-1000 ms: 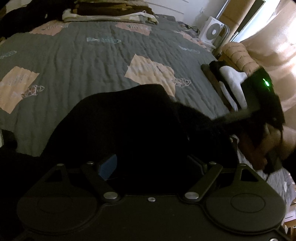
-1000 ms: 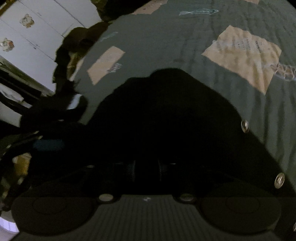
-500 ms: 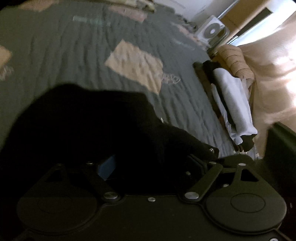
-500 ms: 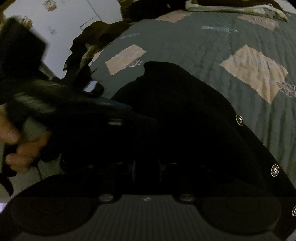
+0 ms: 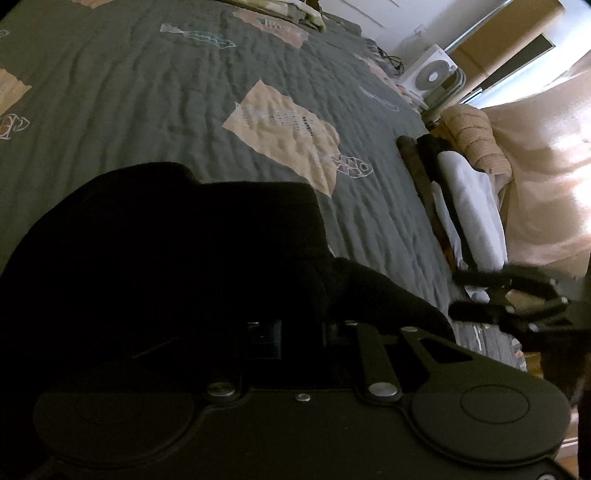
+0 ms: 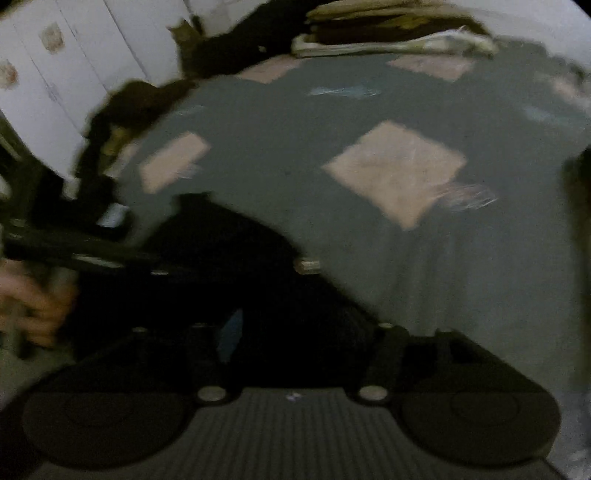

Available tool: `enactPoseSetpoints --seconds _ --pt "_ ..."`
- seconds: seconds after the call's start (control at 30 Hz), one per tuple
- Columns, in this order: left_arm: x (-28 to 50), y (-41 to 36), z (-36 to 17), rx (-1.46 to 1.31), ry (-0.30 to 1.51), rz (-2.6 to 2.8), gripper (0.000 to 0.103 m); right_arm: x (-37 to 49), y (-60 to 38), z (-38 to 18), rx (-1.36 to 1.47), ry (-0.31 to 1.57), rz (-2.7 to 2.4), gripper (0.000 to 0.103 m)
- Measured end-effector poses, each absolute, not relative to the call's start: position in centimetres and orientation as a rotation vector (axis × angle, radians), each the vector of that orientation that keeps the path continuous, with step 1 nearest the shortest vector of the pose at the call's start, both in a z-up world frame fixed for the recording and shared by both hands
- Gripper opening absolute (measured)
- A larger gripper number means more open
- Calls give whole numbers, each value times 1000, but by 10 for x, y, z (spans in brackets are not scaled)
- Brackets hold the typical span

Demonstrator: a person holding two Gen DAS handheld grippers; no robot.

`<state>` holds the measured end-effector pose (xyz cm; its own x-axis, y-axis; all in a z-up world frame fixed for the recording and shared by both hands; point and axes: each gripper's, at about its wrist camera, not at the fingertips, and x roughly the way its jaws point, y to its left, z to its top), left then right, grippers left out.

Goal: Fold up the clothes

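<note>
1. Black, soft fabric fills the near part of both views: a dark garment with metal snap buttons [image 5: 177, 258] lies in a loose heap on the grey-green quilted bedspread with beige patches and fish drawings [image 5: 155, 96], at the near edge of the bed.

2. The left tongs [image 5: 299, 332] sit low over the heap. Their jaws are closing, and the dark cloth lies bunched between and around them; the view is too dark to show whether the pads press on it yet.

3. The right tongs [image 5: 458, 295] show at the right of the left camera view, blurred, beyond the end of the garment. Their jaws are opening and nothing is seen between them. In the right camera view the fabric is below and to the left, apart from those jaws.

4. The garment looks limp and light. It will probably sag, drape and slide over itself rather than hold a shape, so a pinch on one layer may drag the rest unevenly.

5. A round metal snap [image 6: 309, 265] glints at the cloth's edge in the right view. That edge, likely a placket or hem, seems the surest place to take hold, since it is thicker.

6. Lifting by two well-separated points along one edge would likely spread the cloth flat for folding.

7. A stack of folded clothes in brown and cream [image 6: 395, 33] rests at the far side of the bed.
</note>
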<state>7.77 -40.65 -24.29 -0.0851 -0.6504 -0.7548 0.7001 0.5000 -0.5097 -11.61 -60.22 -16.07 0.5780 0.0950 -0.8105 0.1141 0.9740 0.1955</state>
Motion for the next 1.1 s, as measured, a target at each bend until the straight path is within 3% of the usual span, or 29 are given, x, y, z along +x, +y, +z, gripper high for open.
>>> enactPoseSetpoints --seconds 0.2,0.6,0.67,0.7,0.77,0.9,1.1 --pt "77 -404 -241 53 1216 -1127 18 -97 -555 -154 51 934 198 62" --pt "75 -401 -239 64 1225 -1151 18 -83 -496 -203 -595 934 240 61" --pt "76 -403 -239 68 1227 -1149 18 -81 -491 -207 -617 935 269 54" --pt "76 -403 -240 69 1227 -1147 18 -80 -490 -208 -614 937 285 39" --pt "76 -403 -239 73 1225 -1144 18 -77 -494 -206 -551 952 300 23" --pt "77 -401 -237 76 1225 -1150 18 -72 -516 -196 -335 961 297 17" --pt "71 -393 -220 80 1203 -1215 29 -69 -596 -188 363 915 240 14"
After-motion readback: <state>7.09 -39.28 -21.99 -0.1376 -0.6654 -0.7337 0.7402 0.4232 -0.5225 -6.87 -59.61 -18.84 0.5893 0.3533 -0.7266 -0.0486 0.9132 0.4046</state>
